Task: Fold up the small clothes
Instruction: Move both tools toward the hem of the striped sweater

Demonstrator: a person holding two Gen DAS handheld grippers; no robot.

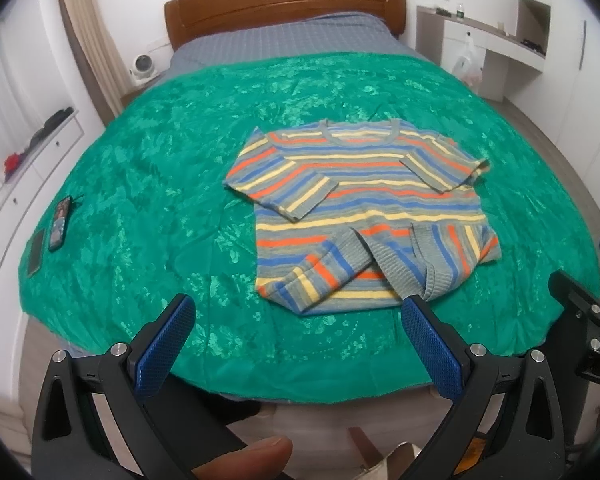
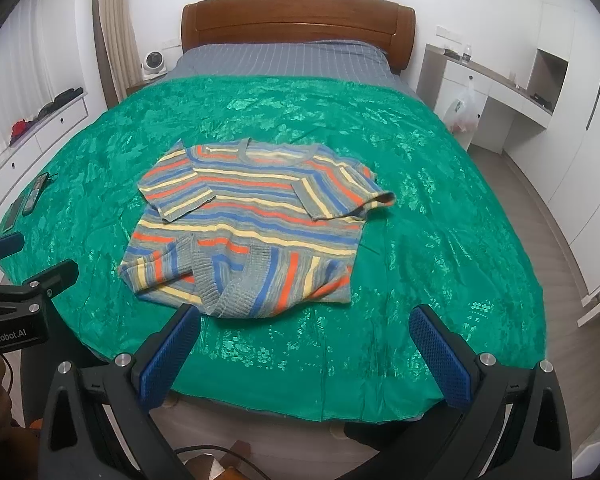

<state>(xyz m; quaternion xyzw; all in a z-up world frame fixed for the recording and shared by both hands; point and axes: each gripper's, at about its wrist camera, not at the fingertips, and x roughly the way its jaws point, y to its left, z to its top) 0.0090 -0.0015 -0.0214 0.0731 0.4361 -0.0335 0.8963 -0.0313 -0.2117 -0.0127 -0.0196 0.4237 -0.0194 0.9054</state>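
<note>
Even, soft indoor light, sheen on the green bedspread [image 1: 148, 184], strong fisheye bending, dark corner vignetting.

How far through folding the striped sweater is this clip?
Partly done: both sleeves of the striped sweater are already folded in across its front, cuffs crossing near the hem. Nothing is in hand: the left tongs and right tongs are open, short of the cloth above the green bedspread. Still left: folding the body up.
</note>
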